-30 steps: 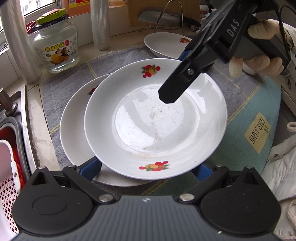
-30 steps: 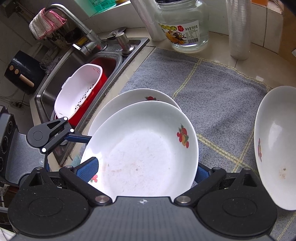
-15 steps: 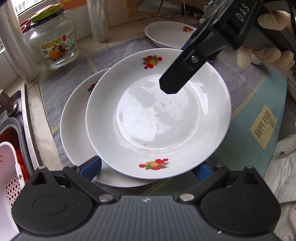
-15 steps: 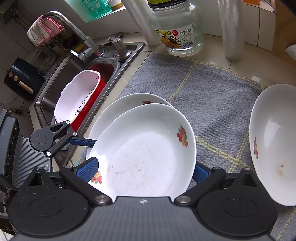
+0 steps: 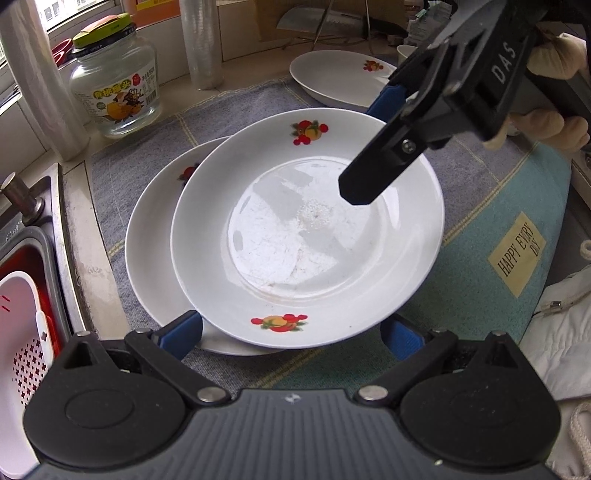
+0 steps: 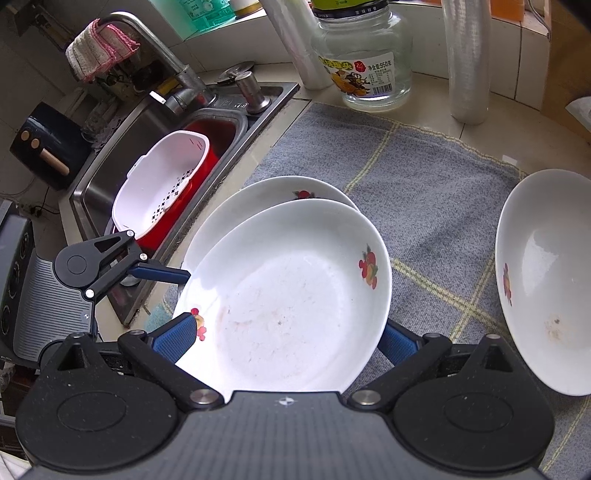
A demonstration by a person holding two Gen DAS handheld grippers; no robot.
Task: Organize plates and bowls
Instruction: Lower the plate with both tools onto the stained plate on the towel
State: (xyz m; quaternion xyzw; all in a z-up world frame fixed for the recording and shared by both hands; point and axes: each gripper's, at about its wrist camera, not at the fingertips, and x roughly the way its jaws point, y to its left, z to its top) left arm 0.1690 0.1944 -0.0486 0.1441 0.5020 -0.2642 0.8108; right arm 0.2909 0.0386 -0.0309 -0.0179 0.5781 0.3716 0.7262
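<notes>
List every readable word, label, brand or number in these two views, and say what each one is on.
"DAS": on the body of the right gripper.
"HAPPY EVERY DAY": yellow patch on the teal mat.
"950" with Chinese characters: label of the glass jar.
Remaining jar label text: too small to read.
Green bottles on the sill: print blurred.
Plates: fruit motifs only, no text.

- One plate (image 5: 306,236) is lying on another plate (image 5: 155,243), offset toward the mat's (image 5: 480,258) middle.
- The stack is sitting near the mat's sink-side edge (the sink (image 6: 110,155) is holding a basket (image 6: 159,184)).
- A third plate (image 5: 340,79) is resting at the mat's far edge.
- A jar (image 5: 114,88) is standing beyond the mat's far corner.
</notes>
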